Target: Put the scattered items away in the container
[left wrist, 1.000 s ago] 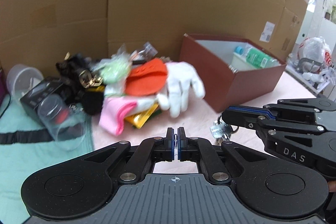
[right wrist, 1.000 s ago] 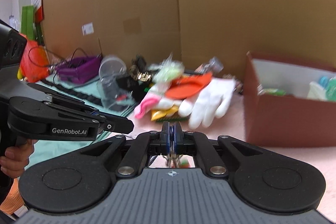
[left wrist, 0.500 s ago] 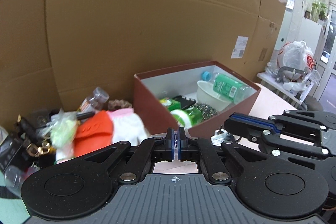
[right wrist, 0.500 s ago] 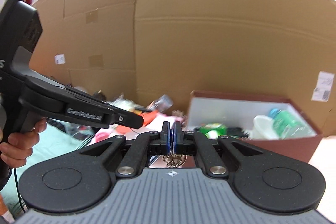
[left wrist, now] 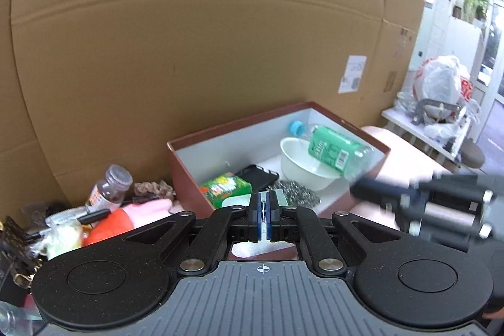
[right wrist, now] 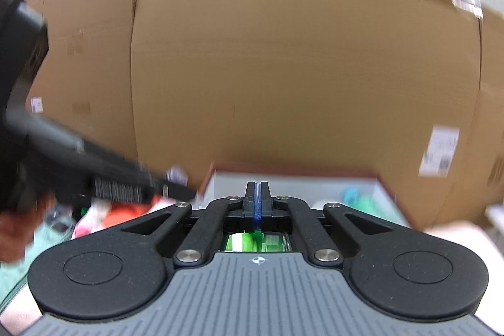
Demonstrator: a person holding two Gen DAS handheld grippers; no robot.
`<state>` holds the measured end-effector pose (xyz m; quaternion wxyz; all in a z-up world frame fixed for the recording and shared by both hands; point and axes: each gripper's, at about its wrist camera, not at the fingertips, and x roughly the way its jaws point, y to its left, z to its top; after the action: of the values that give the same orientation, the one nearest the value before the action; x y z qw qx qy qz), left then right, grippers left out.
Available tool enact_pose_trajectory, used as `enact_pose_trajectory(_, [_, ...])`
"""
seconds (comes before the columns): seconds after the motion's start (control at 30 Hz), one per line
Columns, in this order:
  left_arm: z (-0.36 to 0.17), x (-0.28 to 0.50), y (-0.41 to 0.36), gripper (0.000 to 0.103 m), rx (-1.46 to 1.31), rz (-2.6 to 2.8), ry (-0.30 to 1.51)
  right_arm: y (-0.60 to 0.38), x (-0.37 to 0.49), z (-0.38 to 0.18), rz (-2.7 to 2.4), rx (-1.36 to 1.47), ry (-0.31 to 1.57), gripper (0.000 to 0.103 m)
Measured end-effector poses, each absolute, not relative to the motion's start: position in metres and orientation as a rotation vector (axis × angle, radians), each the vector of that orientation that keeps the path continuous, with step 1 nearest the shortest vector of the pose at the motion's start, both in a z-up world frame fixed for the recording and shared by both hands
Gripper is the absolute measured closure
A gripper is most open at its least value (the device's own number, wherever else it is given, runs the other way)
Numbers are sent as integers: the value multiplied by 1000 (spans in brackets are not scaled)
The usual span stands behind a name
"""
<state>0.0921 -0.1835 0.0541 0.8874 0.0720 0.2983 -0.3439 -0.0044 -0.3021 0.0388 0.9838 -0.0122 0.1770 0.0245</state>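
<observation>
The box (left wrist: pixel 186 169) sits at the back of the bench (left wrist: pixel 409 144), against the cardboard wall (left wrist: pixel 220 52). It already holds a white bowl (left wrist: pixel 302 166), green bottle (left wrist: pixel 337 150), sponge pack (left wrist: pixel 225 188), phone case (left wrist: pixel 260 175) & steel scourer (left wrist: pixel 297 194).

The loose stuff lies in a heap just beside the box's left wall, toward the bench's left edge: small brown bottle (left wrist: pixel 108 189), scrunchie (left wrist: pixel 154 188), pink glove (left wrist: pixel 148 208), orange piece (left wrist: pixel 104 229), black marker (left wrist: pixel 94 214).

The left gripper (left wrist: pixel 262 200) has its fingers clenched w/ nothing seen btw them; it points over the box's near wall. The right gripper (right wrist: pixel 257 191) is also clenched, over the box interior. Its view is blurred and no item shows in its fingers.

Handling, as a guess:
- Glove & scrunchie: light, soft, floppy. Pinch a bunched fold, lift clear so nothing drags along.
- Brown bottle: stiff, smooth, prob. rolls. Take it across the body below the cap, not by the cap.
- Marker: thin & slick, half buried. Grip mid-shaft, fingers crosswise.

The heap is tangled, so one pull may shift its neighbours.
</observation>
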Motion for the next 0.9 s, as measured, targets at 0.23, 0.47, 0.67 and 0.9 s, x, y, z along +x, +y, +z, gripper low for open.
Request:
enact_pose_trajectory(0.23, [40,87,-189,103,159,-734,646,-308,-6,-36,-11,35,565,82])
enact_pose_trajectory(0.47, [38,88,-186,102,152,-714,654,-309,-7,-70,-88,43,625,60])
enact_pose_trajectory(0.67, [39,87,-188,102,157,-709,655,-317,-7,-73,-70,111,635,92])
enact_pose_trajectory(0.9, [48,82,-192,102,159,-717,640,-319,-18,-52,-48,108,585,99])
